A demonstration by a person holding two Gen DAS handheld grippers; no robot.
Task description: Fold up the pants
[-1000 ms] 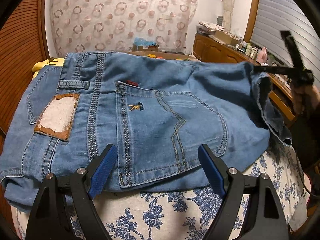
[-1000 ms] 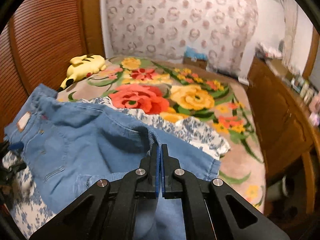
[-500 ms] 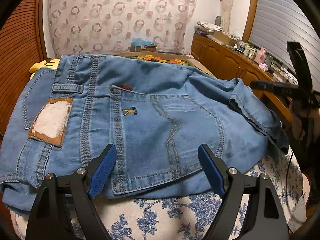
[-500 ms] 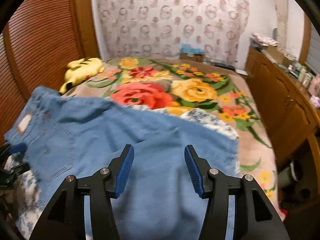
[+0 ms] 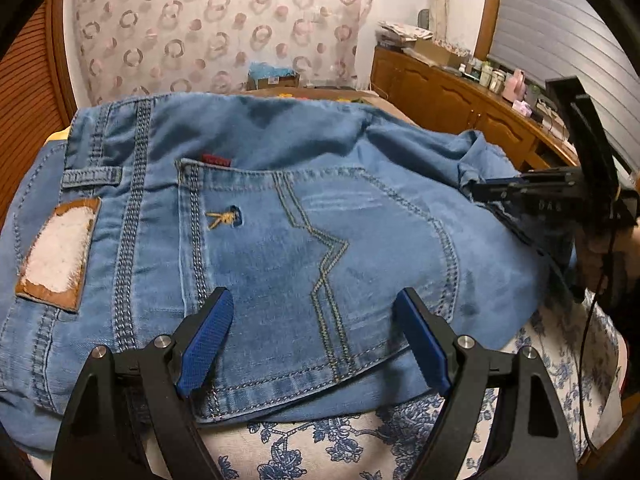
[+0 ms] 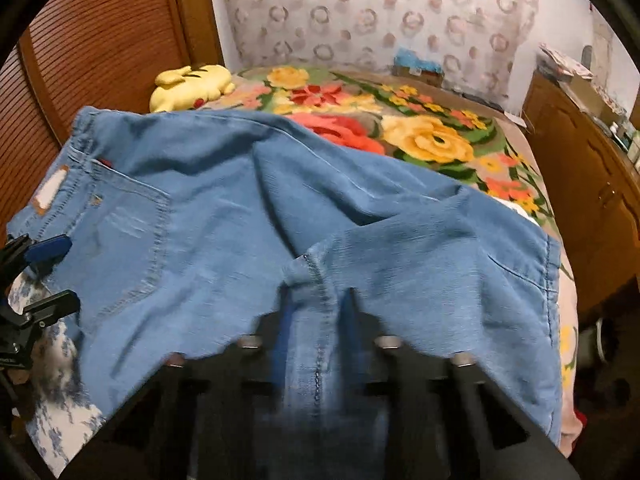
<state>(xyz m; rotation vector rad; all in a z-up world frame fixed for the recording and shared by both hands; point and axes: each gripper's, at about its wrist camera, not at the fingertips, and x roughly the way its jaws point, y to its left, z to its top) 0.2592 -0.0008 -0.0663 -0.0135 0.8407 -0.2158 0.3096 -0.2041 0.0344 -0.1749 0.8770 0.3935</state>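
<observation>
Blue denim pants (image 5: 320, 220) lie back side up across the bed, with the rear pocket and a leather waist patch (image 5: 56, 256) showing. My left gripper (image 5: 314, 300) hovers open just over the lower pocket, nothing between its blue pads. In the right wrist view a leg of the pants (image 6: 400, 240) is folded over towards the seat. My right gripper (image 6: 316, 316) is blurred and its jaws are closing on a raised seam fold of denim between the pads. From the left wrist view the right gripper (image 5: 478, 192) pinches the cloth's edge.
A white sheet with blue flowers (image 5: 320, 444) lies under the pants. Beyond them is a floral blanket (image 6: 432, 140) with a yellow plush toy (image 6: 192, 84). A wooden headboard (image 6: 100, 40) stands on the left, and a cluttered wooden cabinet (image 6: 592, 208) on the right.
My right gripper let go of the denim, opened, dropped lower and closed again on a seam fold. The leg now lies flatter over the seat. My left gripper edged closer to the pocket.
</observation>
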